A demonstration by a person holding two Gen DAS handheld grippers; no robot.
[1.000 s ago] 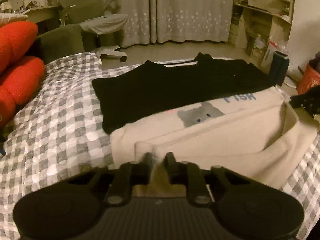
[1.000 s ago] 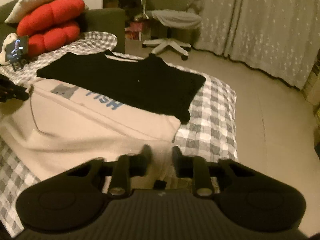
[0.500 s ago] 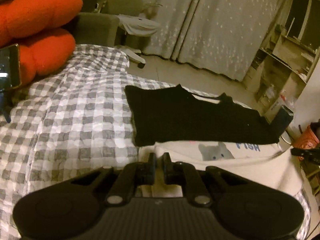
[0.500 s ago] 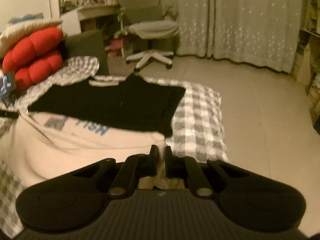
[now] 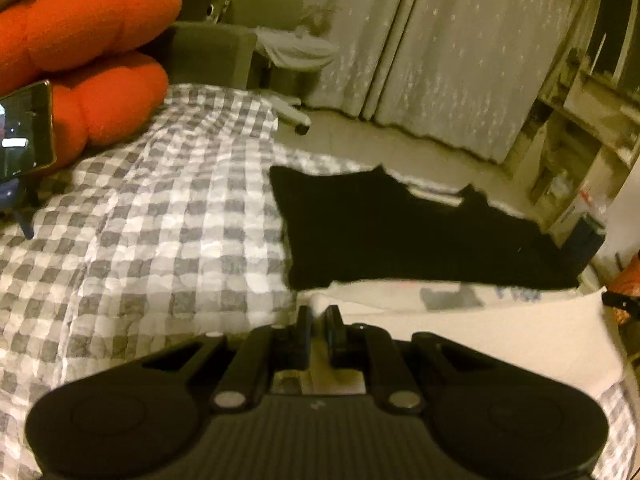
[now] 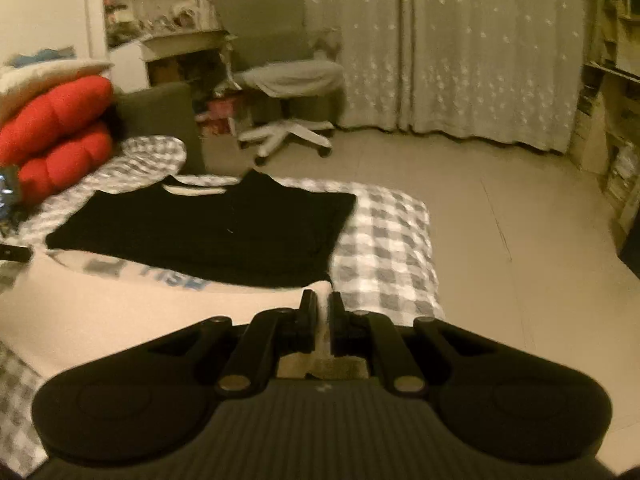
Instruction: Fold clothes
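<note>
A cream shirt point(image 5: 500, 336) with a grey cat print and blue lettering lies on the grey-and-white checked bedspread point(image 5: 160, 240). Over its far part rests a black garment point(image 5: 400, 232). My left gripper point(image 5: 319, 314) is shut on the cream shirt's near left corner, with cloth pinched between the pads. In the right wrist view the cream shirt point(image 6: 120, 312) stretches to the left, the black garment point(image 6: 208, 228) behind it. There my right gripper point(image 6: 323, 300) is shut on the shirt's near right corner. The other gripper's tip point(image 5: 618, 302) shows at the right edge of the left wrist view.
Red cushions point(image 5: 80, 52) and a phone on a stand point(image 5: 24, 128) sit at the head of the bed. Beyond the bed's far edge are a swivel chair point(image 6: 288, 92), bare floor point(image 6: 500, 208), curtains point(image 6: 460, 40) and shelving point(image 5: 580, 120).
Both grippers closed on the cream shirt's near corners. The left gripper shifted left and both rolled, so the shirt's near edge now spans taut between them.
</note>
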